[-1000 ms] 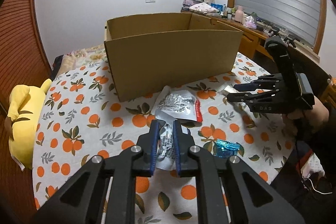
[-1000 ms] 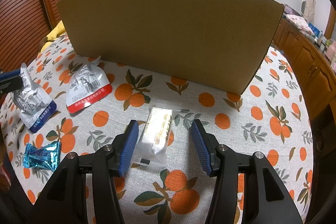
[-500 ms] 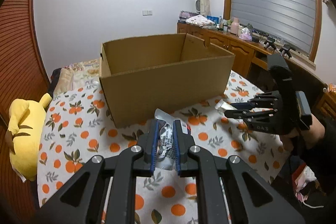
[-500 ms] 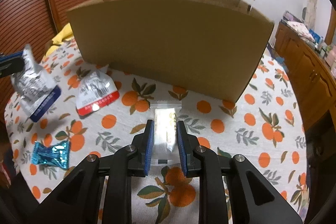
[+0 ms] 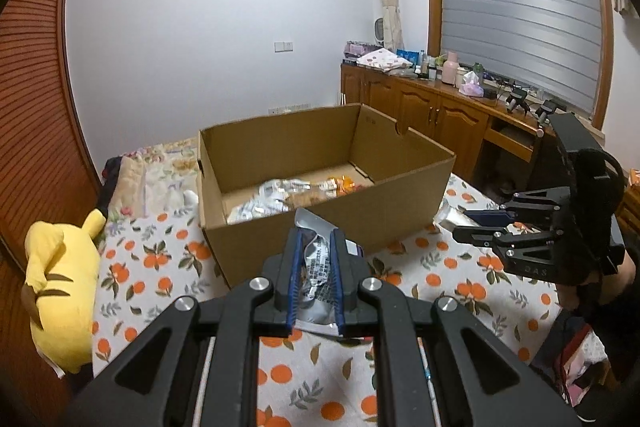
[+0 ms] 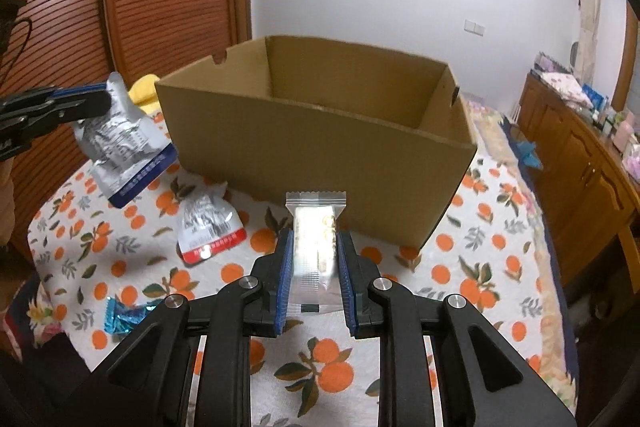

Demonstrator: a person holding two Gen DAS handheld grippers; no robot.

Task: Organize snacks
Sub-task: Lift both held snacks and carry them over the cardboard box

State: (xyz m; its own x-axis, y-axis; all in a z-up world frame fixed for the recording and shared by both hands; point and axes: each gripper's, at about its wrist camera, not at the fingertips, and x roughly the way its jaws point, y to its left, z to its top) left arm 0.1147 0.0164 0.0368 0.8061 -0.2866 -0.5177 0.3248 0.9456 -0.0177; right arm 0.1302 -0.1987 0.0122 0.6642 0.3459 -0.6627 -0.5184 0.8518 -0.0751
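I have the left tongs [image 5: 316, 259] clamped on a crumpled silver pouch with a blue bottom edge [image 5: 316, 267]; in the right wrist view the same pouch [image 6: 124, 147] hangs clear of the counter [image 6: 460, 267], off the left corner of the cardboard box [image 6: 320, 155].

The right tongs [image 6: 314, 263] are closed on a clear-wrapped white snack bar [image 6: 314, 239] — pads pressing both long sides, the crimped top end standing up in front of the box's near wall. The bar is off the cloth.

The box is open-topped and sits on the orange-print cloth. The left wrist view looks over its rim and shows several packets on the floor of the box [image 5: 288, 193] — silver ones and some orange ones; I cannot tell them apart further.

On the counter, outside the box: a silver pouch with a red bottom band [image 6: 210, 229] lies flat near the front wall, and a blue foil sweet [image 6: 124, 319] lies nearer the left edge, well apart from the box.

A yellow plush toy [image 5: 60, 291] lies beside the counter on the left. A wooden sideboard [image 5: 440, 111] stands along the window wall, cluttered on top.
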